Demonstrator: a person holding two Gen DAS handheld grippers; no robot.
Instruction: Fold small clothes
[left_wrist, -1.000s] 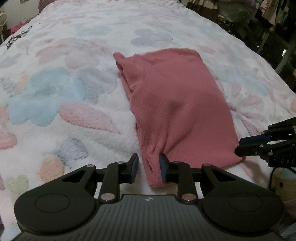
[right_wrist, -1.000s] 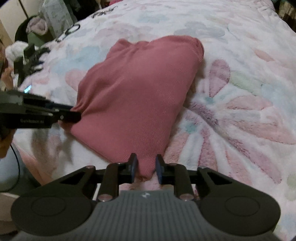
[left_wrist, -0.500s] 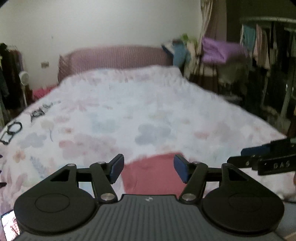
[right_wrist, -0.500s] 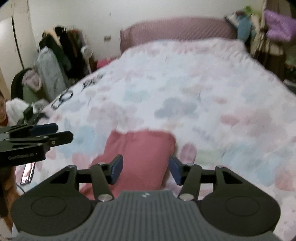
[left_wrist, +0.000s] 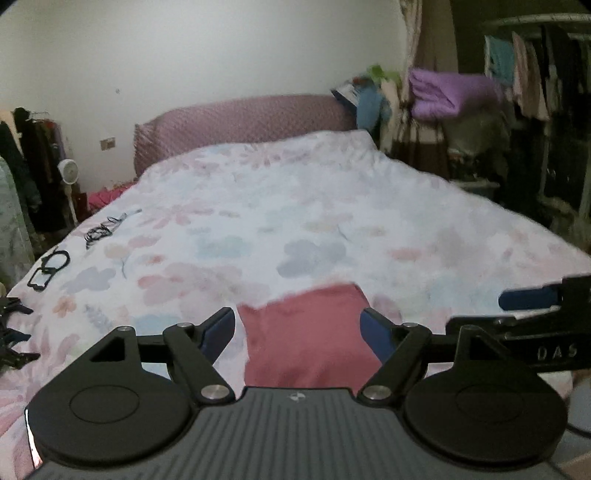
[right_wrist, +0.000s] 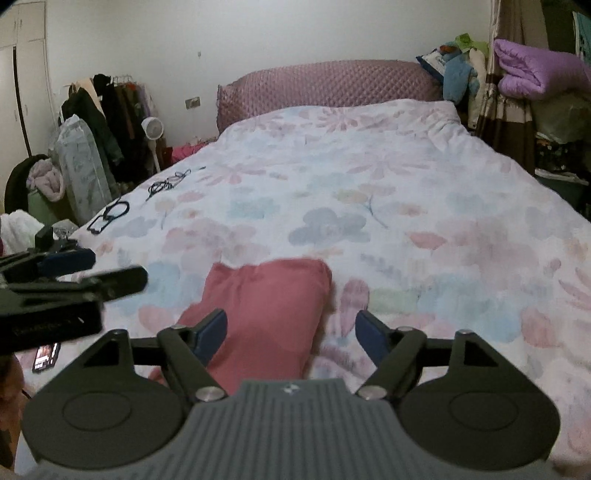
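Both of my grippers are spread wide and holding nothing: the left gripper (left_wrist: 298, 328) and the right gripper (right_wrist: 291, 330) hang above the near edge of the bed, each framing the pink garment (right_wrist: 269, 302) that lies folded on the floral duvet (right_wrist: 369, 192). From the left wrist camera that garment (left_wrist: 310, 343) sits at 6 o'clock, just past my fingertips; from the right one it lies toward 7 o'clock. My worry from here is the soft knit on a plush cover: if I come back down carelessly, a fingertip could snag a loose edge and drag the fold open, and I judge the fluffy pile would hide how deep I am pressing. Farther out, at 9 o'clock on the duvet, black glasses (right_wrist: 109, 216) and a tangled cord (right_wrist: 168, 184) lie well apart from the work, so I see little risk there. Beyond them the pink headboard (right_wrist: 325, 88) stands at 12 o'clock. Compared with a second ago, each gripper was then pinched on a near corner of the garment and aimed down at it; now both have let go and tipped up toward the room.
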